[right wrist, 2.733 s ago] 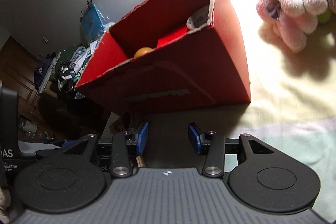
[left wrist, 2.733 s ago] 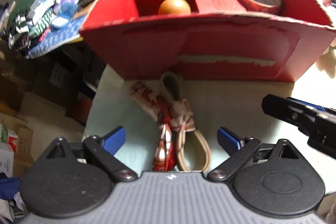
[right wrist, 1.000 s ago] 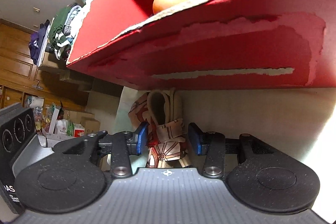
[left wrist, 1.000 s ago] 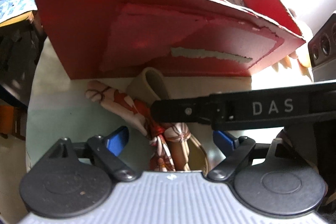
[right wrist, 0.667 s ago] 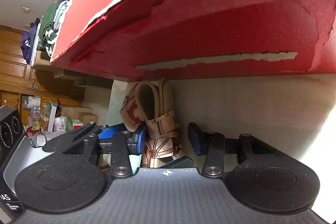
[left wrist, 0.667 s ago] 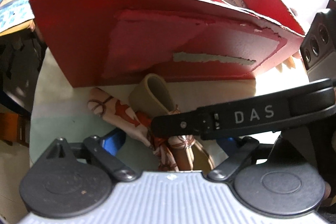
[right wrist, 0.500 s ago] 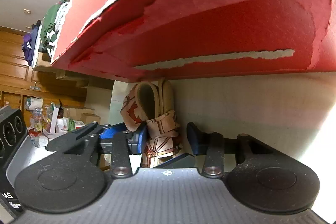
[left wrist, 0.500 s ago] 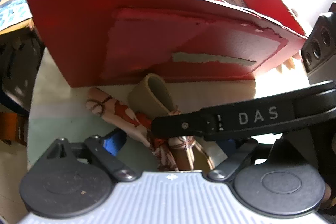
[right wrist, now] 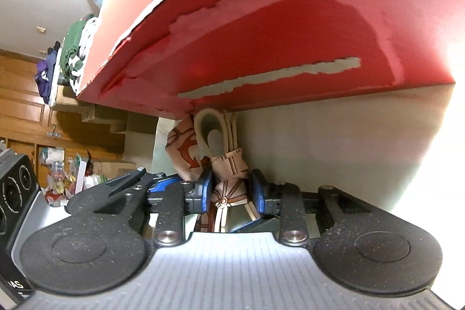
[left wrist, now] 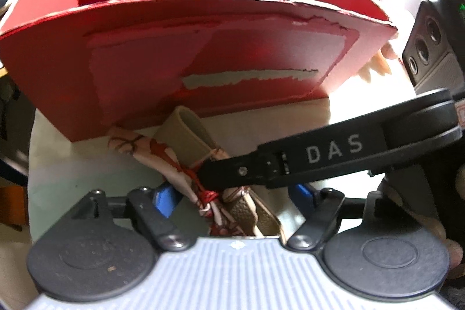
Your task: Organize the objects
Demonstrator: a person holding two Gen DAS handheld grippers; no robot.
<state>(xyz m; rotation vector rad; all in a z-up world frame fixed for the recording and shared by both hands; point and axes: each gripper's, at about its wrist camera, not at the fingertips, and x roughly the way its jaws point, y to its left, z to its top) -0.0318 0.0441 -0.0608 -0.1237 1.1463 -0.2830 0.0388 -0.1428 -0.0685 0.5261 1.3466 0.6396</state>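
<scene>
Right wrist view: the right gripper point(right wrist: 229, 189) is clenched on the knotted middle of the strap bundle point(right wrist: 225, 164), presumably to lift it into the red box point(right wrist: 276, 34) at 12 o'clock. The bundle lies on the counter point(right wrist: 334, 135), touching the box's front wall. The left gripper point(left wrist: 232, 195) straddles it, released, level and low.

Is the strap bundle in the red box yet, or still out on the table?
Out. The strap bundle lies on the table against the red box front wall, with the right gripper shut on its knot.
</scene>
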